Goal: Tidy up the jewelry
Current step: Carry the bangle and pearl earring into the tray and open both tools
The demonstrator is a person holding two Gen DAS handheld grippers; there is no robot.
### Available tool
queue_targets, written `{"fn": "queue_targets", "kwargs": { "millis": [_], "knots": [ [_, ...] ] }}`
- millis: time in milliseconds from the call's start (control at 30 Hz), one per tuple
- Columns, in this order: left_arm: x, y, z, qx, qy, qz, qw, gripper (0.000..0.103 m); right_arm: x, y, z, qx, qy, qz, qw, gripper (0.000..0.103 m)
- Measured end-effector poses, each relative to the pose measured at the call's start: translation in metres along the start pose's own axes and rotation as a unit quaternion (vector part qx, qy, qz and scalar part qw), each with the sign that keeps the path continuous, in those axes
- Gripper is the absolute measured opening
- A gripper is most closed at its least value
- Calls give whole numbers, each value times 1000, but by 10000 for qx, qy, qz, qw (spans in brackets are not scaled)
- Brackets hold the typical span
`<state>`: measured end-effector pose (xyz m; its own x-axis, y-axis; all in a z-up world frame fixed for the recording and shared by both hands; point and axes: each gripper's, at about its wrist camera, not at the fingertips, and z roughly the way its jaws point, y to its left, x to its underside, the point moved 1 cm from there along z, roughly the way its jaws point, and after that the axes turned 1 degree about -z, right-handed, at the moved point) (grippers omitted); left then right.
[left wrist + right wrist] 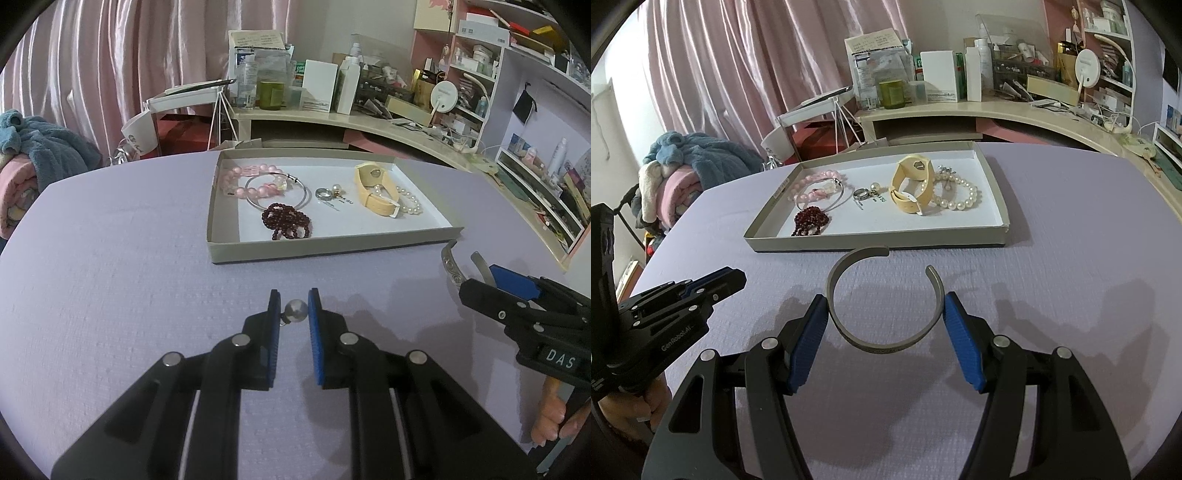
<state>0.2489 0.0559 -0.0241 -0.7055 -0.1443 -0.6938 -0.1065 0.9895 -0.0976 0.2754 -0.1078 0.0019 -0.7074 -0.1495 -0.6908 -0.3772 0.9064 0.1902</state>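
Left hand-held gripper [294, 308]: jaws narrow, blue pads pinching a small silver bead earring [295, 310], held clear above the lilac worktop [110, 277].

Right hand-held gripper [884, 314]: jaws fairly wide, pads pressed on the two outer sides of an open silver cuff bangle [882, 341]; the bangle's gap faces the tray.

Shallow cardboard tray [879, 242] sits further back on the worktop, near the bangle but apart from it. Inside it: pink bead bracelet [255, 184], dark red bead strand [286, 219], ring [324, 194], cream watch [910, 188], pearl bracelet [960, 199].
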Motion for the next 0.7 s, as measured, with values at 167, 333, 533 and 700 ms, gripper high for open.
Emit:
{"fn": "queue_targets", "kwargs": {
  "millis": [167,333,533,700],
  "knots": [
    [-6,-3,-1,19,-57,16,10000,15,-18,-4,-4,61,-220,33,9997,65],
    [-26,-4,1,48,-153,-31,9999,15,-52,-13,1,235,-635,125,9976,65],
    [-54,1,13,74,-231,-83,9997,15,-91,-30,42,159,-707,395,9966,65],
    [-81,6,31,116,-247,-119,9996,15,-111,-32,83,-13,-435,514,9977,65]
  ]
}}
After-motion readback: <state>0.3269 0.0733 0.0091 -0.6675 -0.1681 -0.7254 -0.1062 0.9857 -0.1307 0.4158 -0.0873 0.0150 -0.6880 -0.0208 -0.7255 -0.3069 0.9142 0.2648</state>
